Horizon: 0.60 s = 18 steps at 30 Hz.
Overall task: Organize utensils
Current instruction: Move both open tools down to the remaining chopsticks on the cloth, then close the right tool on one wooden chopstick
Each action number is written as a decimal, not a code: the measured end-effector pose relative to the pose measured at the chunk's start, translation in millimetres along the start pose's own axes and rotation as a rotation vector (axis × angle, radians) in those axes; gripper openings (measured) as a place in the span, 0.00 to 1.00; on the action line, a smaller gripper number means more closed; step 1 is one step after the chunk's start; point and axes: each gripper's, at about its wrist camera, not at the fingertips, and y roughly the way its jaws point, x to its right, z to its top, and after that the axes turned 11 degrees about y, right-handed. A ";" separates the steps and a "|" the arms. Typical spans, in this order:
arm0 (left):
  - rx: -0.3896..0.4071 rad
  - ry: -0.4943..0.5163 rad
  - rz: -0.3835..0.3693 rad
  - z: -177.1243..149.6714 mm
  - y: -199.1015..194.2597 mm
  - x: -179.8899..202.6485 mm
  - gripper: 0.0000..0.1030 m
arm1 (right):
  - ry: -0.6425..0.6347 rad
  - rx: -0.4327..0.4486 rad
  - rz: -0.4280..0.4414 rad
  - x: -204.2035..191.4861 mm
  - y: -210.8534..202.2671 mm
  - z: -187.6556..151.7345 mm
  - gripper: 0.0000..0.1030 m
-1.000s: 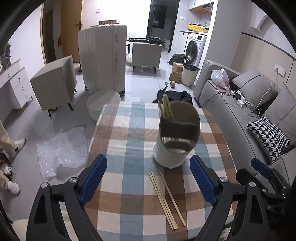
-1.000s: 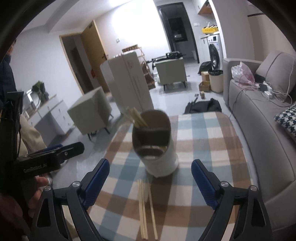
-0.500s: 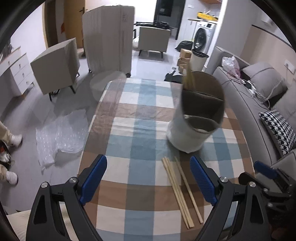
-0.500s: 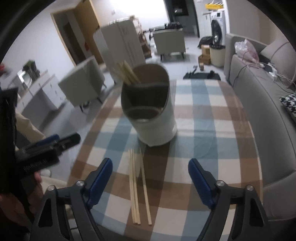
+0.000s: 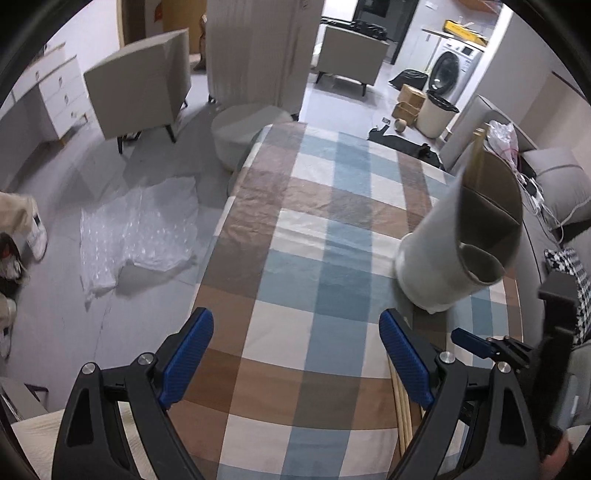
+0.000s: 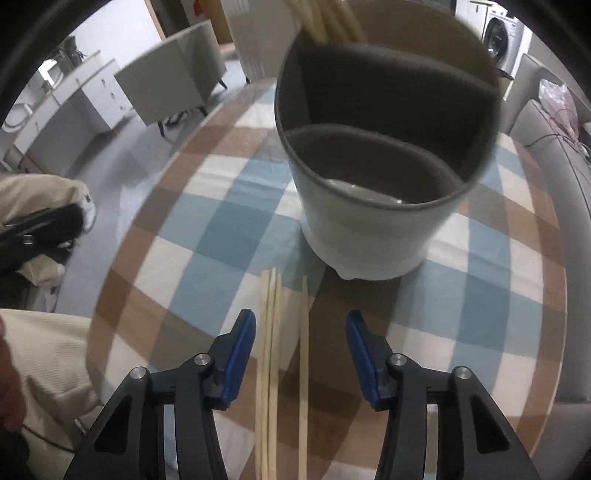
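Observation:
A white utensil holder (image 6: pixel 369 206) with brown dividers stands on the checked tablecloth (image 6: pixel 221 229), with several chopsticks (image 6: pixel 325 18) upright in its back compartment. Loose wooden chopsticks (image 6: pixel 271 350) lie on the cloth just in front of it. My right gripper (image 6: pixel 301 350) hangs low over them and its jaws are closing. The chopsticks lie between the blue pads, which stand clear of them on both sides. My left gripper (image 5: pixel 295 354) is wide open over bare cloth, left of the holder (image 5: pixel 461 240). The chopsticks (image 5: pixel 400 413) show behind its right finger.
A grey sofa (image 5: pixel 554 177) runs along the table's right side. Bubble wrap (image 5: pixel 140 225), a round stool (image 5: pixel 243 129) and an armchair (image 5: pixel 140 96) stand on the floor to the left. A person's beige trouser leg (image 6: pixel 40 369) is at the near left edge.
Both grippers have come down toward the table. The right one has moved in over the loose chopsticks and its jaws have narrowed. The left one has shifted left, so the holder now sits at its right.

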 end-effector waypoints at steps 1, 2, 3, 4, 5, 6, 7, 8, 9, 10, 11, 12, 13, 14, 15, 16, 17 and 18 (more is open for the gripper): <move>-0.008 -0.009 -0.001 -0.2 1.3 -3.0 0.86 | 0.000 -0.005 -0.011 0.1 5.2 2.2 0.41; -0.016 -0.017 0.000 -0.5 2.8 -5.7 0.86 | 0.002 -0.013 -0.022 0.3 10.6 3.7 0.40; -0.024 -0.025 -0.001 0.1 4.9 -7.8 0.86 | 0.008 -0.023 -0.030 1.0 14.9 4.8 0.37; -0.036 -0.032 -0.004 -0.2 7.2 -10.0 0.86 | 0.017 -0.032 -0.034 2.1 18.9 5.9 0.33; -0.042 -0.036 -0.008 -0.1 8.4 -11.4 0.86 | 0.028 -0.042 -0.041 3.0 23.7 7.0 0.31; -0.046 -0.039 -0.010 0.0 9.7 -13.1 0.86 | 0.032 -0.047 -0.048 2.6 25.4 8.8 0.29; -0.052 -0.041 -0.011 -1.0 10.4 -13.0 0.86 | 0.031 -0.049 -0.056 1.7 28.1 9.9 0.29; -0.054 -0.040 -0.014 -0.4 11.1 -14.7 0.86 | 0.028 -0.047 -0.057 0.6 29.0 11.2 0.28; -0.054 -0.040 -0.016 -0.6 11.0 -14.9 0.86 | 0.023 -0.047 -0.058 -0.8 31.1 11.6 0.26; -0.055 -0.040 -0.015 -0.6 11.0 -15.1 0.86 | 0.016 -0.053 -0.064 -1.7 33.6 12.5 0.24; -0.057 -0.039 -0.016 -0.8 11.0 -15.1 0.86 | 0.007 -0.057 -0.076 -2.9 36.0 11.7 0.22; -0.059 -0.039 -0.020 -0.3 11.4 -16.7 0.86 | -0.001 -0.062 -0.087 -3.5 38.7 10.8 0.20; -0.061 -0.040 -0.020 -1.0 11.0 -16.8 0.86 | -0.002 -0.068 -0.088 -3.6 40.3 9.9 0.18; -0.062 -0.042 -0.018 -0.7 11.3 -18.2 0.86 | -0.001 -0.069 -0.095 -3.7 41.6 8.9 0.18; -0.064 -0.043 -0.016 -1.0 11.3 -19.0 0.86 | -0.007 -0.055 -0.097 -4.9 40.5 8.5 0.18; -0.064 -0.045 -0.018 -0.8 11.8 -20.1 0.86 | -0.014 -0.060 -0.094 -6.0 41.8 7.8 0.16; -0.066 -0.046 -0.018 -0.7 12.1 -20.5 0.86 | -0.022 -0.053 -0.098 -7.4 41.5 7.1 0.14; -0.068 -0.047 -0.018 -0.6 12.6 -20.6 0.86 | -0.028 -0.053 -0.095 -8.6 41.9 6.0 0.10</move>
